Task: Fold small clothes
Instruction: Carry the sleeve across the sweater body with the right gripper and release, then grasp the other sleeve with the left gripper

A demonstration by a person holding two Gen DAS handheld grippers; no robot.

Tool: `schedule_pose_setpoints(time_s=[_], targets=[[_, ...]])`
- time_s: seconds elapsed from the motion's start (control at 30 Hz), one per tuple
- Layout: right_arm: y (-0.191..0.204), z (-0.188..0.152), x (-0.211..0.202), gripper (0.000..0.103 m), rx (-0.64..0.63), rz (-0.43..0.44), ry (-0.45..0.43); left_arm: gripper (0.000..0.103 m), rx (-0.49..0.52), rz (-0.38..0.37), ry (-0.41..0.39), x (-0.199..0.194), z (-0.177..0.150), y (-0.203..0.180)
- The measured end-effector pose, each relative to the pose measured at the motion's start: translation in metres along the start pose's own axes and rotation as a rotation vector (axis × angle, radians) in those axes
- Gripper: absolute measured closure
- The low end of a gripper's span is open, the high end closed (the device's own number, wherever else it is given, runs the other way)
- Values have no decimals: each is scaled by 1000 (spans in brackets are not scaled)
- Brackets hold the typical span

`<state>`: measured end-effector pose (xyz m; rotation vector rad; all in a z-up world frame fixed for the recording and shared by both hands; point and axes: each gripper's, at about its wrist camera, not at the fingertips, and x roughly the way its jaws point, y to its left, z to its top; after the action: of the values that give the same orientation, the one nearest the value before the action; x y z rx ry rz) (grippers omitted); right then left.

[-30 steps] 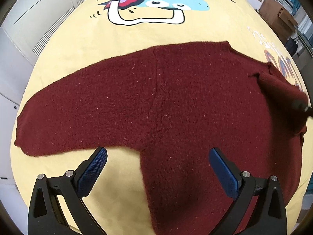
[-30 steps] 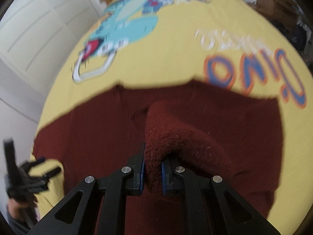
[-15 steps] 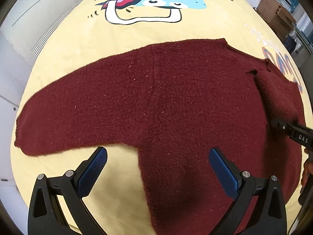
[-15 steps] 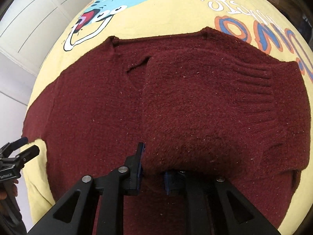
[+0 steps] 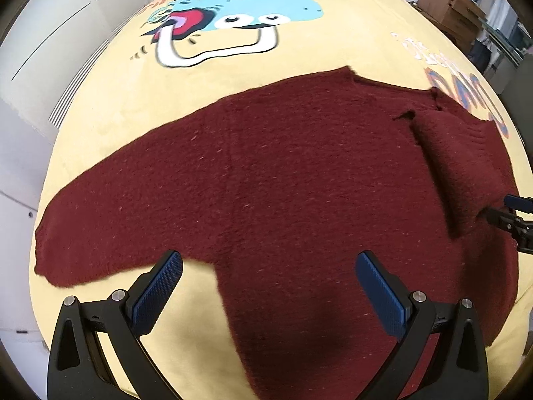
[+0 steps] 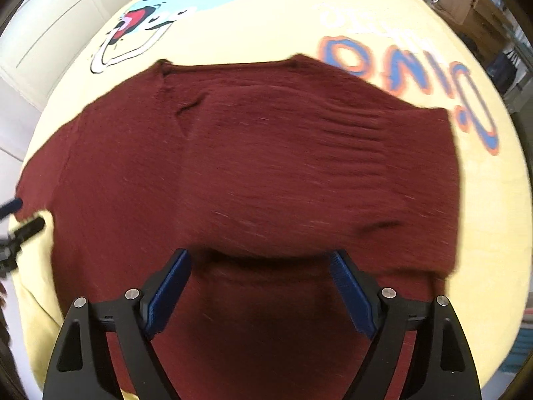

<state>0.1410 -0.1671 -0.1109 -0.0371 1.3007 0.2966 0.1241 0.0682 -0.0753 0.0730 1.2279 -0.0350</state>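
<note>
A small dark red knitted sweater (image 5: 283, 173) lies flat on a yellow printed cloth (image 5: 299, 53). Its left sleeve (image 5: 110, 220) stretches out to the left. Its right sleeve (image 6: 316, 166) is folded over the body, with the ribbed cuff (image 6: 383, 140) to the right. My left gripper (image 5: 268, 286) is open and empty just above the sweater's lower left part, near the armpit. My right gripper (image 6: 260, 283) is open and empty at the near edge of the folded sleeve. The right gripper also shows at the right edge of the left wrist view (image 5: 513, 220).
The yellow cloth (image 6: 433, 10) carries a blue cartoon print (image 5: 240, 10) at the far side and orange-blue lettering (image 6: 416, 76) at the far right. White cabinet doors (image 5: 50, 43) stand on the left. Cardboard boxes (image 5: 453, 10) stand at the back right.
My right gripper carried the right sleeve over the body, laid it down, and opened, letting it go. My left gripper stayed open and shifted only slightly.
</note>
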Motion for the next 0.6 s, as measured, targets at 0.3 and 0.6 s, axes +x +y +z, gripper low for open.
schedule_pose_setpoints(time_s=[0.3,0.6], targets=[[-83,-42,-11,17,133,-80,7,1,296,-36,-37,-7,17,-101],[-119,-65,-4,17,198,-73,24,1,573,-54,-58,5,31,-213]])
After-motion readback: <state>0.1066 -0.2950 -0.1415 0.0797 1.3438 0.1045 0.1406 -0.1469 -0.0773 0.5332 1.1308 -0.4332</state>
